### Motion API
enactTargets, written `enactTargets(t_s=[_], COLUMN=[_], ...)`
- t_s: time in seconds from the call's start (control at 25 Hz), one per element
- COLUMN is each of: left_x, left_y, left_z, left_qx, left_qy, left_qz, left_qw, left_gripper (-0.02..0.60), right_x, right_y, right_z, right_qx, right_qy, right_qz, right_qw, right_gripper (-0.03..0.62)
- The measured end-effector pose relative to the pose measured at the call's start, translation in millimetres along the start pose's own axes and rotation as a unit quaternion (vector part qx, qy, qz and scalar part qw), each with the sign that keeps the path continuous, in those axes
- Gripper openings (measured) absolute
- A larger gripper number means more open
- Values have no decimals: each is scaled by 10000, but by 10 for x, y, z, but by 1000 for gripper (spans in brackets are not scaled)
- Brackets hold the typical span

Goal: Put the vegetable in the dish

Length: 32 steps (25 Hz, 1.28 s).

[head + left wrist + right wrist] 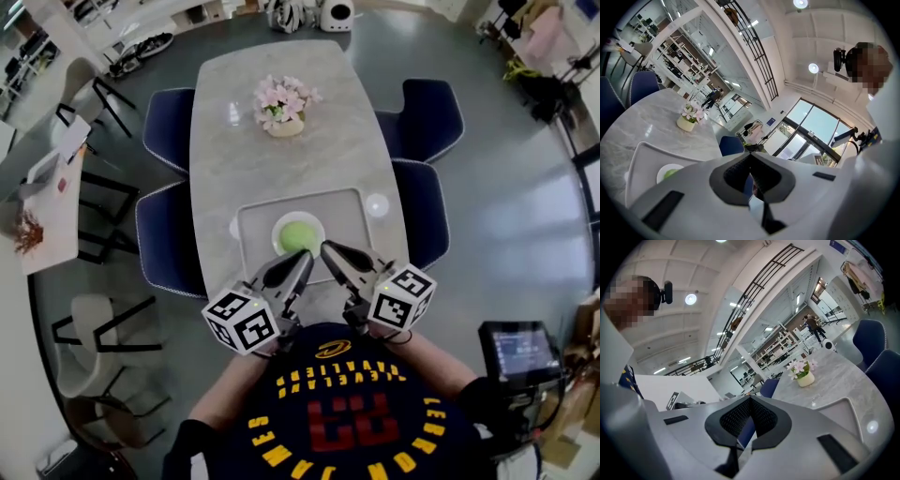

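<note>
one vegetable, is it?

one, pale green [299, 236], lying in the single white dish [279, 228]. the dish sits on one grey tray [349, 214] near the close end of the marble bench [234, 159].

how many grippers, and what are they doing?

two. the left gripper [306, 255] and the right gripper [326, 247] are held over the bench's near edge, just short of the tray, tips almost side by side. each has its jaws pressed together with nothing between them. each carries one cube with square markers.

what else is on the bench?

one pot of pink flowers [285, 111] towards the far end, and two small white discs, one on each side of the tray; the right one [377, 204] shows best.

seats?

four dark blue chairs [167, 122], two on each long side.

any writing?

yellow lettering and a large red number on the person's dark shirt [337, 412], seen upside down. i cannot read either with certainty.
</note>
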<state>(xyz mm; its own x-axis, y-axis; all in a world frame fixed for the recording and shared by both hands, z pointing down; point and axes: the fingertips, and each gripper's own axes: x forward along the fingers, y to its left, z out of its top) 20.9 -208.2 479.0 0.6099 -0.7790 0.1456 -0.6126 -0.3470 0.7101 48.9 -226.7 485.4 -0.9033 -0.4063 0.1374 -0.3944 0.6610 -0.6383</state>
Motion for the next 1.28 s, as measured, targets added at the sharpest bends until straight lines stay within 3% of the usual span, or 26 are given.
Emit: enactTargets(t_s=[1.28], left_x=[-2], left_y=[29], left_z=[12], left_qx=[-145], left_qy=[105], left_qz=[81], left_qw=[9998], left_gripper=[0], right_x=[21], right_y=[26], right_z=[27], right_qx=[14], right_qy=[19], right_qz=[-9], right_qw=[10000], right_gripper=[6])
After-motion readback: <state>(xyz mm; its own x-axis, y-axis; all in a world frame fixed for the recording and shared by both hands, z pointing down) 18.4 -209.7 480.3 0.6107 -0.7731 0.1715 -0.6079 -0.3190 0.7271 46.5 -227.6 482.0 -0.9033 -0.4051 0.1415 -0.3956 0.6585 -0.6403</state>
